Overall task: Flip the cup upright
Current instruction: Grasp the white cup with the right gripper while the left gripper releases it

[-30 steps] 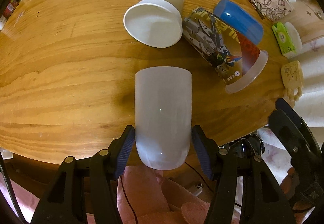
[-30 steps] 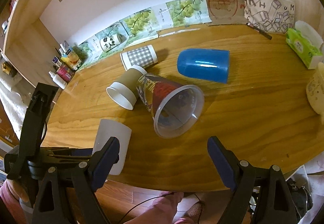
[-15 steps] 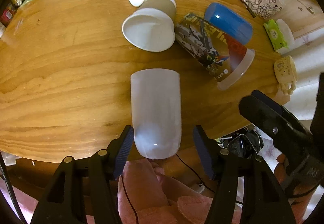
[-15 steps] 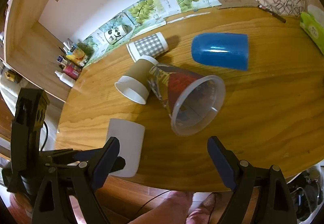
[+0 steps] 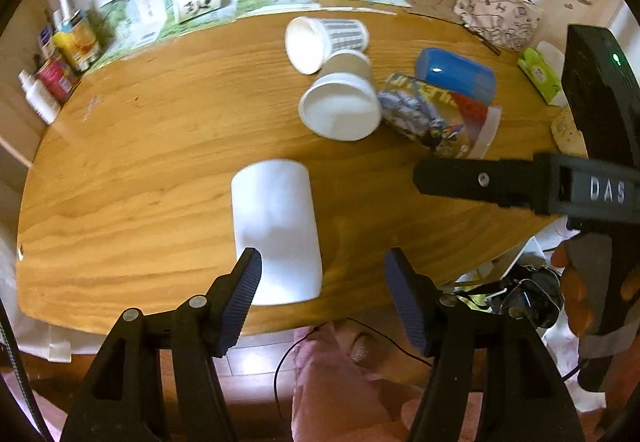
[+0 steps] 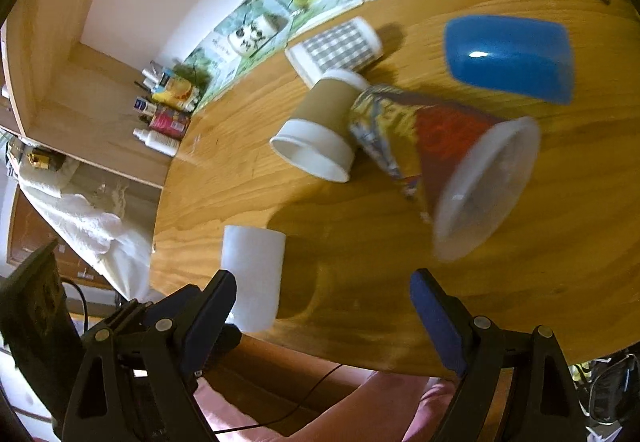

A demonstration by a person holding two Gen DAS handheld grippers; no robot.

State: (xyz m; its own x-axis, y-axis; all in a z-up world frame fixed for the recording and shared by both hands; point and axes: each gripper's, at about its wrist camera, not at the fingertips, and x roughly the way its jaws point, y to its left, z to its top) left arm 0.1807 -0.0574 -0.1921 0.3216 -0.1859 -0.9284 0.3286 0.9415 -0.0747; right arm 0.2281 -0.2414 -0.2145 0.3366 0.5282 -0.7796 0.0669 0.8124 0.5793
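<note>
Near the front edge of the wooden table [image 5: 132,146] stands the white cup [image 5: 276,226], apart from the 4 other cups grouped further back. It is a plain, matte, straight-walled tumbler with no print or handle, and its flat closed end faces up in both views, so it looks to be sitting mouth-down; the rim against the wood is hidden, so that reading is likely rather than certain.

The left gripper [image 5: 322,290] hangs just short of the cup with its jaws wide apart and nothing between them. Its left pad overlaps the cup's lower left side in the wrist view, but whether it touches cannot be told. Being offset to the cup's right, it probably needs to re-centre before closing on the wall.

The right gripper [image 6: 324,306] is also spread open and empty, aimed past the white cup toward the printed plastic cup [image 6: 432,162] lying on its side with its clear mouth toward the camera. It seems held back as a spare hand.

Behind, the brown paper cup [image 5: 344,98] and the checked paper cup [image 5: 328,40] lie tipped with mouths showing, and the blue cup [image 5: 456,76] lies on its side. Their closeness leaves little room, so turning the white cup over the table's free front area seems the safer choice
</note>
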